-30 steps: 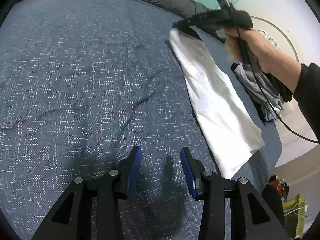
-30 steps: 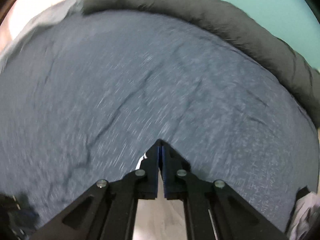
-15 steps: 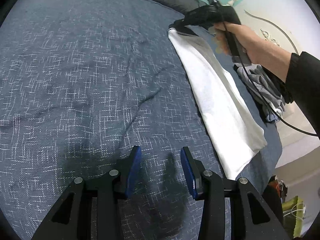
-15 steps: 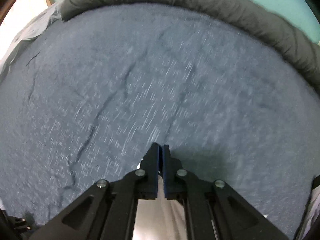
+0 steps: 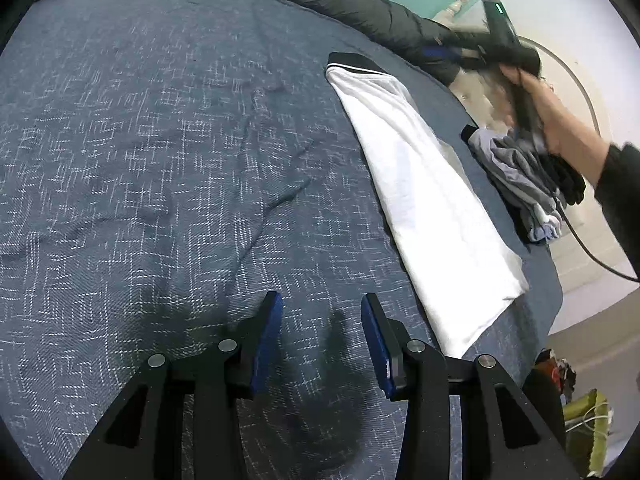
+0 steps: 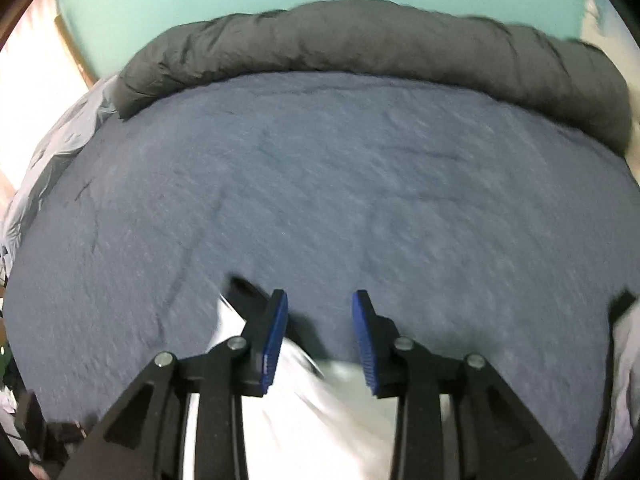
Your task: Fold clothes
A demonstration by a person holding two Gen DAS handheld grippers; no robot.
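Note:
A white garment [image 5: 432, 200] with a black collar edge lies folded into a long strip on the blue bedspread [image 5: 160, 160], right of centre in the left wrist view. My left gripper [image 5: 320, 320] is open low over the bare bedspread, left of the strip's near end. In that view a person's hand [image 5: 552, 116] holds my right gripper [image 5: 448, 52] beyond the collar end, lifted off the cloth. In the right wrist view my right gripper [image 6: 320, 320] is open, with the white garment [image 6: 320, 420] blurred below and behind its fingers, nothing between them.
A pile of grey and dark clothes [image 5: 528, 184] lies at the bed's right edge past the strip. A rolled dark grey duvet [image 6: 360, 52] runs along the far side of the bed. A cable [image 5: 588, 248] hangs from the right gripper.
My right gripper was shut on the garment's collar end; it has opened, let go and pulled back up to the right. The garment now lies flat. The left gripper has not moved.

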